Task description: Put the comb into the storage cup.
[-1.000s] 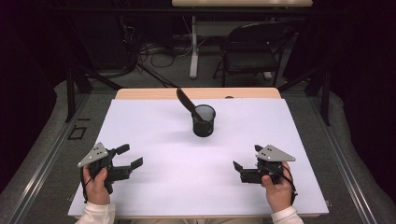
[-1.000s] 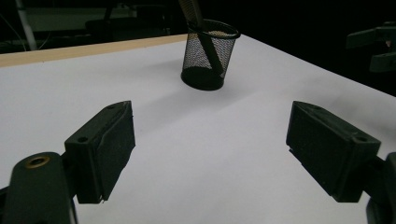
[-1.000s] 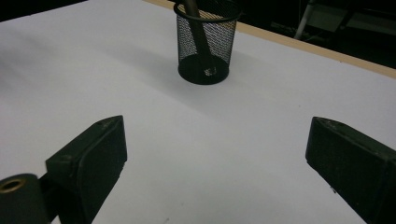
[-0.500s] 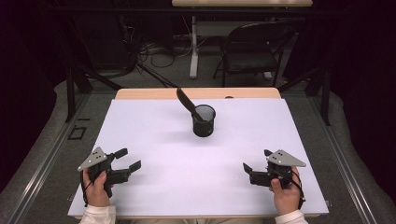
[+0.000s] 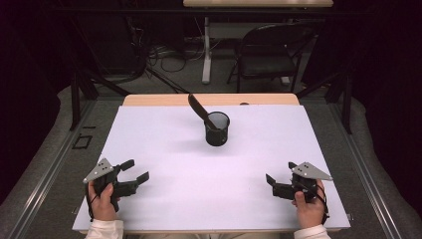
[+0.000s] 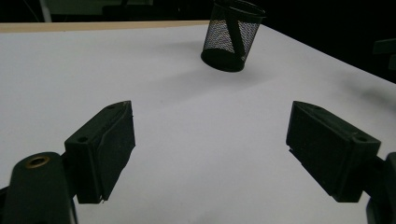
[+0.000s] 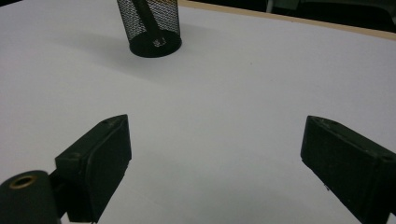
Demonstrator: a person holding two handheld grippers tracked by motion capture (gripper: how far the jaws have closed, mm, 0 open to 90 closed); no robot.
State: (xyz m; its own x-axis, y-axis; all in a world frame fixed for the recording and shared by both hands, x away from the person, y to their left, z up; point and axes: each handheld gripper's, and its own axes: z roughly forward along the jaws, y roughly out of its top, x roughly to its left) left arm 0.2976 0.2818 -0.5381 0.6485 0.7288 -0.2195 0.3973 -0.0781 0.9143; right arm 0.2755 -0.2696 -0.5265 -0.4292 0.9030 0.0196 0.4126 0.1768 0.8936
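On the white table (image 5: pixel 164 149): both grippers idle, work looks finished.
Left gripper (image 5: pixel 135 172) gapes wide, holding nothing; mesh cup (image 5: pixel 217 129) stands mid-table with the dark utensil (image 5: pixel 199 108) already inside; right gripper (image 5: pixel 271 180) likewise spread, empty.

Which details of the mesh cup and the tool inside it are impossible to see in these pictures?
- Mesh cup: rim cut by the top edge, left gripper view.
- Dark tool: lower end hidden inside the cup, high view; its kind is too small to tell.
- White label on the cup base: blurred, right gripper view.
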